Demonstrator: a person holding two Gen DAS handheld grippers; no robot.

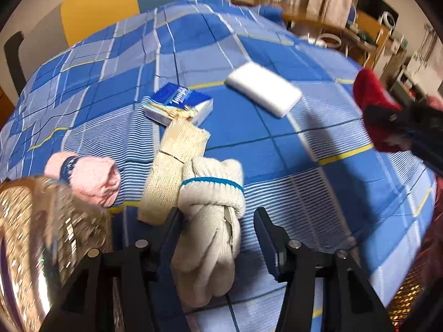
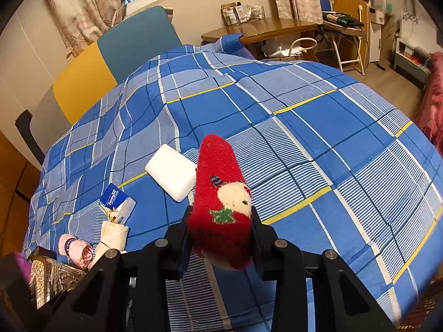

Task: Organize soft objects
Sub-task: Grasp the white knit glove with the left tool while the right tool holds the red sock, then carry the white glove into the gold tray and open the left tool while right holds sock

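A cream knitted glove bundle [image 1: 210,193] with a blue band lies on the blue plaid bedsheet [image 1: 290,160]. My left gripper [image 1: 218,213] is open around it; the glove rests against the left finger and the right finger stands apart from it. A beige knitted strip [image 1: 171,166] and a pink rolled sock [image 1: 91,177] lie just left of the glove. My right gripper [image 2: 220,215] is shut on a red fuzzy sock [image 2: 221,182] with a bear pattern, held above the sheet [image 2: 304,138]. That red sock [image 1: 371,96] also shows at the right edge of the left wrist view.
A blue tissue pack [image 1: 177,105] and a white soft pack [image 1: 263,88] lie further up the bed. A shiny golden box [image 1: 33,235] stands at the near left, seen too as the golden box [image 2: 52,276]. A wooden table [image 2: 277,27] and chairs stand beyond the bed.
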